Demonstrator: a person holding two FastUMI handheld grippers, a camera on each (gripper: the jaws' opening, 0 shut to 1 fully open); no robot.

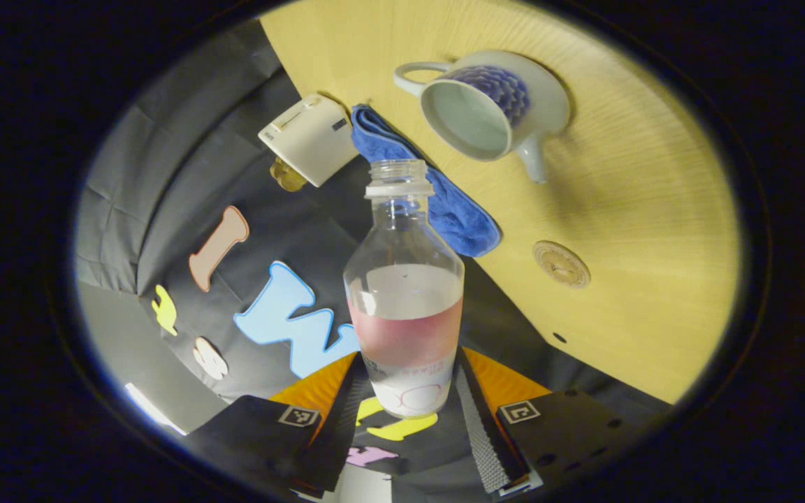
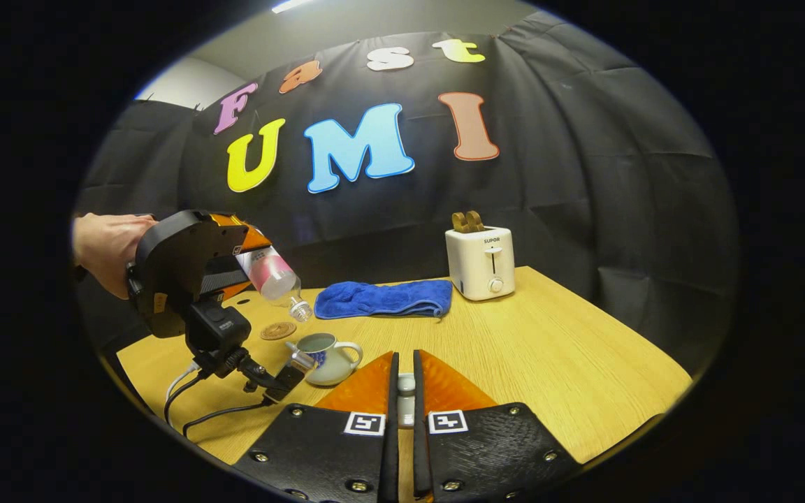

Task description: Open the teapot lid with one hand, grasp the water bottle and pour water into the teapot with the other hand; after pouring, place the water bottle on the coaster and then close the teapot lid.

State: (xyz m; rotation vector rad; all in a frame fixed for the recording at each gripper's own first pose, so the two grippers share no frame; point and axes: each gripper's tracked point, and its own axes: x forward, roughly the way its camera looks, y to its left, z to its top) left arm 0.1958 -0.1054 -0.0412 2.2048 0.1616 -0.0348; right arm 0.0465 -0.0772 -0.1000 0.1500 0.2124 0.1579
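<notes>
My left gripper [image 1: 409, 363] is shut on the lower half of a clear, uncapped water bottle [image 1: 402, 279] with a pink label, about half full. In the right gripper view a hand holds that gripper [image 2: 245, 262] up with the bottle [image 2: 273, 274] tilted, mouth down, just above the teapot [image 2: 329, 358]. The white teapot [image 1: 493, 105] with a blue pattern stands lidless on the table; no stream of water is visible. My right gripper [image 2: 404, 360] is shut on a small white piece, the teapot lid [image 2: 406, 388], held to the right of the pot. A round woven coaster [image 1: 561, 264] [image 2: 278, 330] lies near the pot.
A folded blue towel [image 2: 381, 299] [image 1: 444, 209] lies at the back of the wooden table [image 2: 549, 349]. A white toaster [image 2: 481, 262] [image 1: 308, 140] with toast stands right of it. Black cables [image 2: 200, 412] hang from the left gripper over the table's near left part.
</notes>
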